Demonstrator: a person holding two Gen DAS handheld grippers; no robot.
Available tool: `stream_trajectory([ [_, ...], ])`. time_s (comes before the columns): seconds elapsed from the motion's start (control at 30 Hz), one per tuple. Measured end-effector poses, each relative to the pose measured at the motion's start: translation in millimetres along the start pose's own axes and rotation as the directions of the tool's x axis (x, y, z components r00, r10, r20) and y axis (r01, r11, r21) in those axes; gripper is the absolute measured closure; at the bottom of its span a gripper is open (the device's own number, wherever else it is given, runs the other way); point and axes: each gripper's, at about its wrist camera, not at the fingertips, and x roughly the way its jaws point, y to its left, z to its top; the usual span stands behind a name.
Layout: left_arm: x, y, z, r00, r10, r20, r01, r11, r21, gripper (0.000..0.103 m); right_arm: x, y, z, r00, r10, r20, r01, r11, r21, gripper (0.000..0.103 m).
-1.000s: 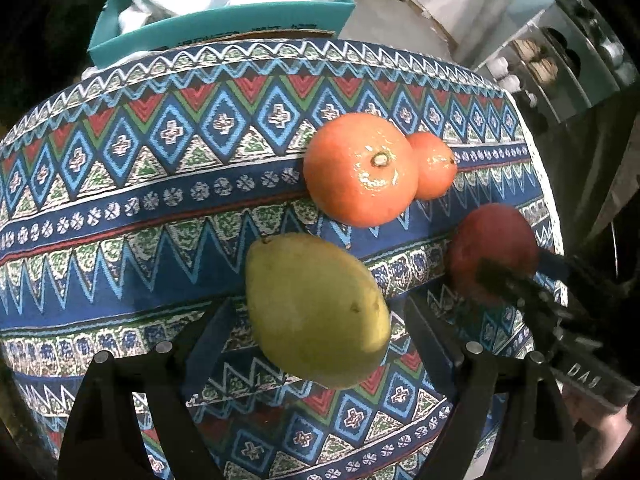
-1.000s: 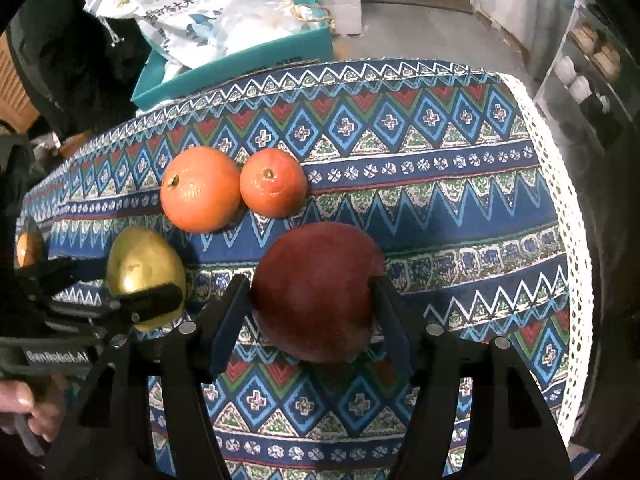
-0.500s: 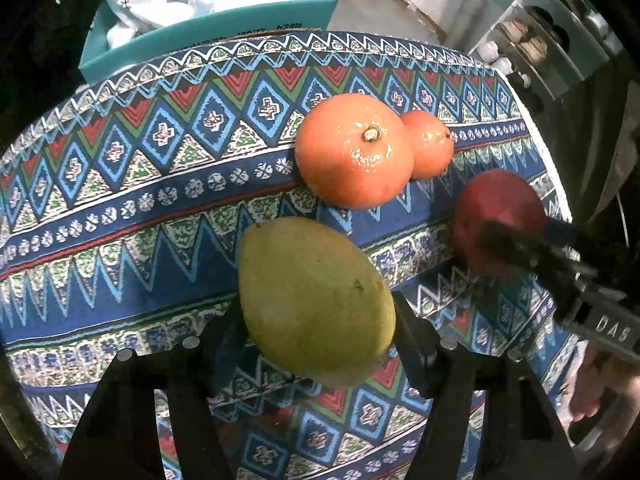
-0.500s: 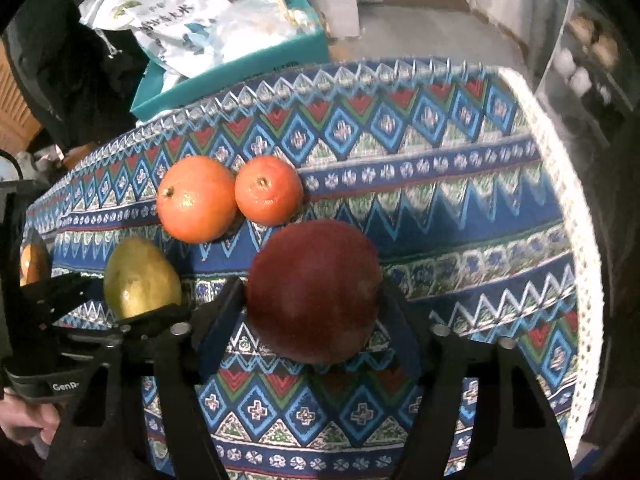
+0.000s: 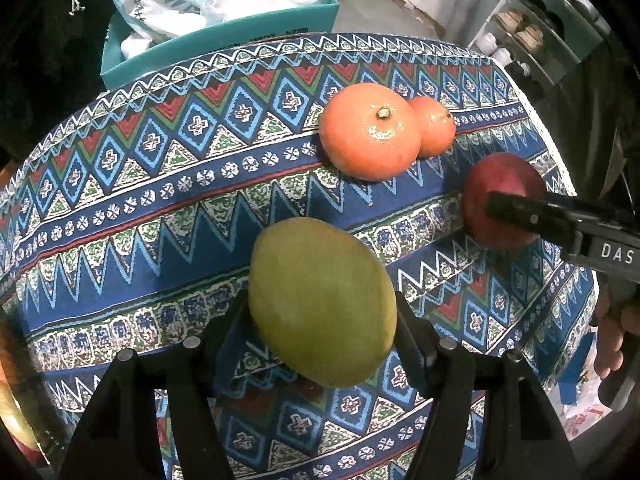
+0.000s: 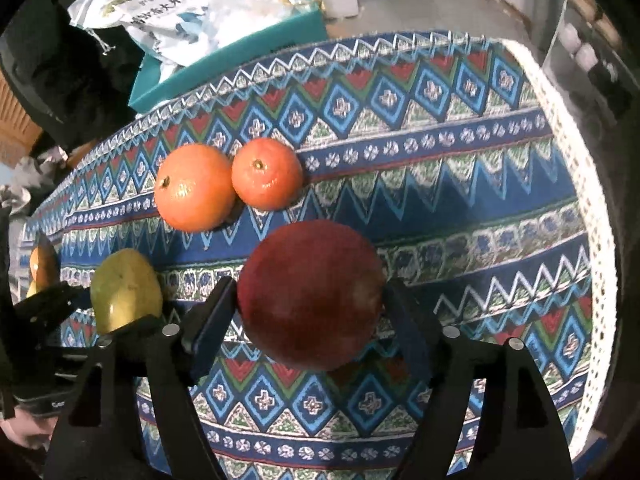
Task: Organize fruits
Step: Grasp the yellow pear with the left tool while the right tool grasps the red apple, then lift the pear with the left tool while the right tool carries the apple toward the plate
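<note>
A green mango (image 5: 320,300) sits between the pads of my left gripper (image 5: 320,308), which is shut on it just above the patterned tablecloth (image 5: 160,184). A dark red apple (image 6: 312,292) rests on the cloth between the fingers of my right gripper (image 6: 310,294). Its jaws are opening and the pads stand just off the apple's sides. Behind them a large orange (image 6: 194,188) and a small orange (image 6: 266,178) lie touching each other. In the left wrist view the apple (image 5: 500,184) is at the right, under a right finger (image 5: 528,216).
A teal box (image 6: 224,52) full of plastic bags stands beyond the table's far edge. The cloth's white lace edge (image 6: 592,240) marks the table's right side. Another yellowish fruit (image 6: 42,264) shows at the far left. A hand (image 5: 616,332) holds the right gripper.
The left jaws have come in from wide apart and now press on the mango, and that hand has shifted a little. The right gripper stays around the apple, its fingers slightly wider.
</note>
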Motion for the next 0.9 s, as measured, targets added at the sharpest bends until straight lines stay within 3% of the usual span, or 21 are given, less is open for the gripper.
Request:
stream_trajectory([
  [0.5,-8,6,-5,1.0,0.004,0.007,-0.004,1.0,-0.005,0.035,7,1,0,1.0,0.019,-0.008,-0.019,1.0,0.022,0.025],
  [0.9,-28,13,-20,0.998,0.045,0.048,-0.046,0.999,0.017,0.035,-6,19,-16,0.991,-0.107,0.075,0.112,0.991,-0.067,0.027],
])
